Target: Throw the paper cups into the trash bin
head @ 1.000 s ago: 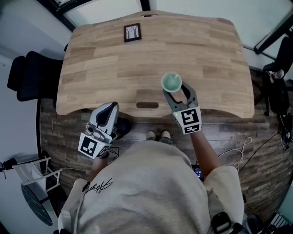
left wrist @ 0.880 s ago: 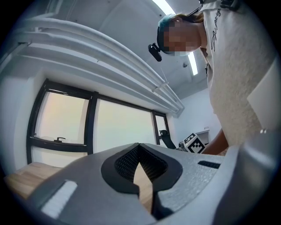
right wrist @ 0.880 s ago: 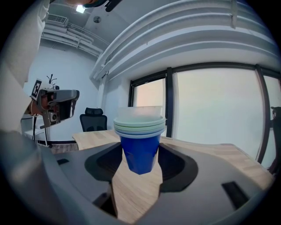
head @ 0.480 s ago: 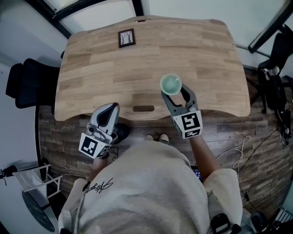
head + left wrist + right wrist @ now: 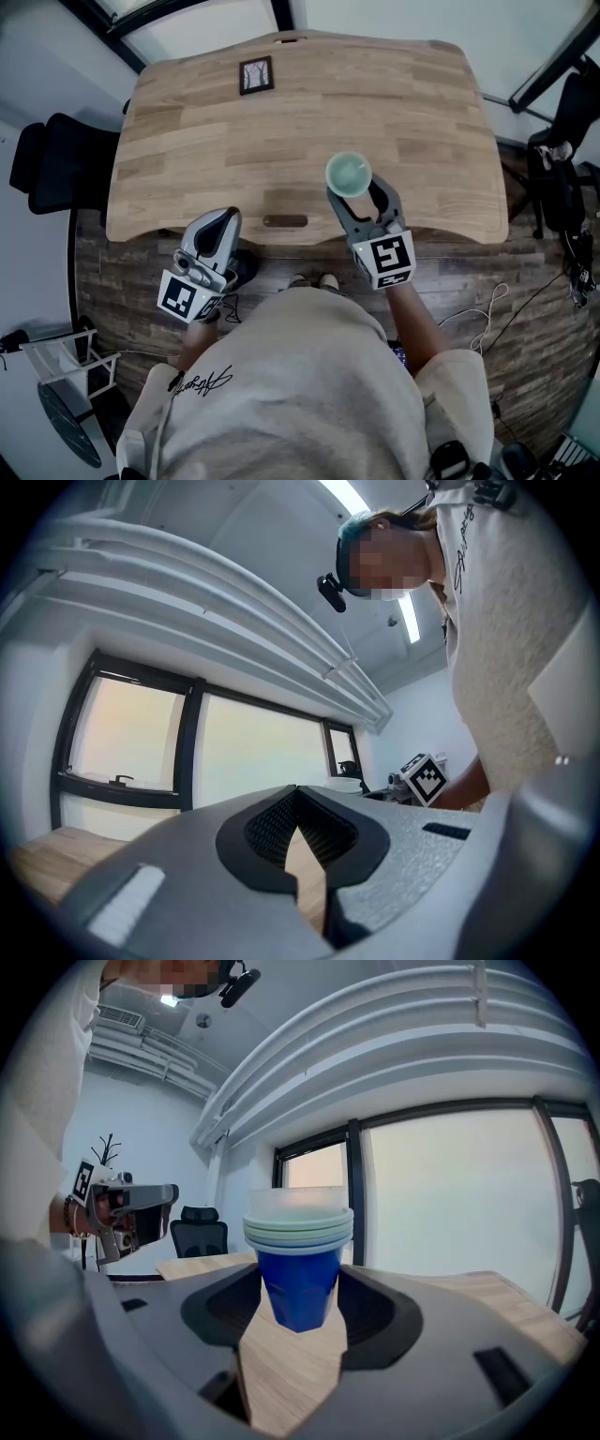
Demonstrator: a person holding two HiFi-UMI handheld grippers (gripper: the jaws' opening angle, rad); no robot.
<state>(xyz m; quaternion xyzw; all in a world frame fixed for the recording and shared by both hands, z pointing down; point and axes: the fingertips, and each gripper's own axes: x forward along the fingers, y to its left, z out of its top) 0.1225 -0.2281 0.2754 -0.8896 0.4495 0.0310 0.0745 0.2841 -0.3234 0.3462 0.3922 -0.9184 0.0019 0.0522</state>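
Observation:
A stack of paper cups (image 5: 349, 174), pale green inside, is held over the front middle of the wooden table (image 5: 281, 112) by my right gripper (image 5: 355, 193). In the right gripper view the stack (image 5: 300, 1260) has a blue bottom cup and pale rims. It stands upright between the jaws of the right gripper (image 5: 300, 1290), which is shut on it. My left gripper (image 5: 223, 219) hovers at the table's front edge, left of the cups. The left gripper (image 5: 298, 794) is shut and holds nothing. No trash bin is in view.
A small dark framed picture (image 5: 256, 75) lies at the table's far side. A dark slot (image 5: 284, 221) is set in the table's front edge. A black chair (image 5: 52, 169) stands to the left, black equipment (image 5: 562, 178) to the right, a white rack (image 5: 66, 361) on the floor at lower left.
Both grippers have drifted slightly right relative to the table as the view shifted. The right gripper still holds the cup stack; the left stays shut.

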